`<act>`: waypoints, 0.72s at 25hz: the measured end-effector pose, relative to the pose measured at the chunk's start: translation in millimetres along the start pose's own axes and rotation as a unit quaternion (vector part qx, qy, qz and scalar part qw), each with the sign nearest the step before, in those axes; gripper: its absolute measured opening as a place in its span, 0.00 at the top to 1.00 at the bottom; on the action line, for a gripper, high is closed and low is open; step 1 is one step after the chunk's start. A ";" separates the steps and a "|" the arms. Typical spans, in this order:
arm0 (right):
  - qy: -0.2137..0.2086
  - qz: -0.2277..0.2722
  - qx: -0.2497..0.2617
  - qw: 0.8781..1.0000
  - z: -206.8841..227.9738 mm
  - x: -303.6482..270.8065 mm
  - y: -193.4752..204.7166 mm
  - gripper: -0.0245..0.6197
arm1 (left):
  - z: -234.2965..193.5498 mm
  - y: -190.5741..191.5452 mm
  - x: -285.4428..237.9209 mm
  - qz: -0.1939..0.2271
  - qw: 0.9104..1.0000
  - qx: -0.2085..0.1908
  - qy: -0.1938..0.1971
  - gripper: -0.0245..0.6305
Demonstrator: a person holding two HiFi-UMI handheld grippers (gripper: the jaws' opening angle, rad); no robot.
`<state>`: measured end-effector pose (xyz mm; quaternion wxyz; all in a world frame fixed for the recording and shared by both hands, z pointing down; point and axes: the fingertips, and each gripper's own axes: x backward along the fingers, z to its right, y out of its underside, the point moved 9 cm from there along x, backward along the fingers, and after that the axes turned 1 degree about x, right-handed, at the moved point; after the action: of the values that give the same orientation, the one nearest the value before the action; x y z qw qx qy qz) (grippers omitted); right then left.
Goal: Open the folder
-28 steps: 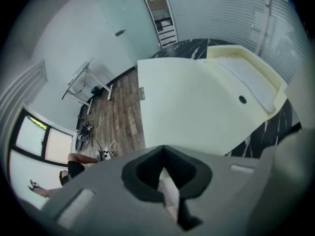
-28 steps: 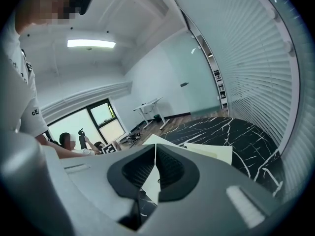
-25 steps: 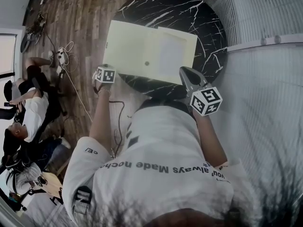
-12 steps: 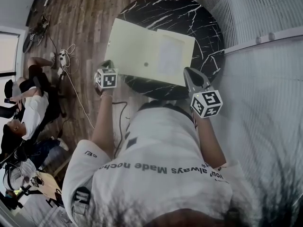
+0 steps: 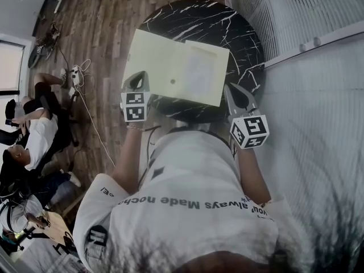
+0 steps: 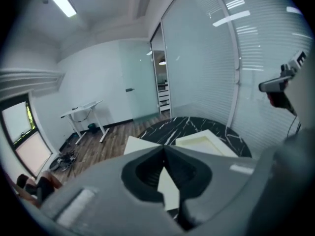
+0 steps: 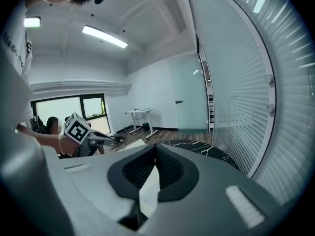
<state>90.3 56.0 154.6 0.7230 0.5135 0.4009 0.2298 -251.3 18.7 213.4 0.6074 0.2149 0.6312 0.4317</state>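
Yellow and flat, the folder [image 5: 170,67] lies on the round black tabletop [image 5: 242,33], and its left side sticks out a little past the rim. The left gripper [image 5: 137,74] hangs over the near left side of the folder, up in the air and not touching it. Its jaws are closed tight with nothing in them. The right gripper [image 5: 230,87] is by the near right corner of the folder. Its jaws are pressed together too, and they hold nothing. A brown wood floor [image 5: 108,27] is under the tabletop. People [image 5: 34,135] sit on the left, well apart from it. White blinds [image 5: 296,10] are on the right
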 end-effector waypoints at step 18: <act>0.007 0.070 0.087 0.994 -47.4 59.4 -66.6 0.96 | 137.8 -116.6 105.3 0.271 0.939 0.067 0.203 0.96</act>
<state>80.4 102.3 65.3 0.6546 0.5998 0.3877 0.2479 -108.4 79.3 73.4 0.3110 0.3260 0.6865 0.5707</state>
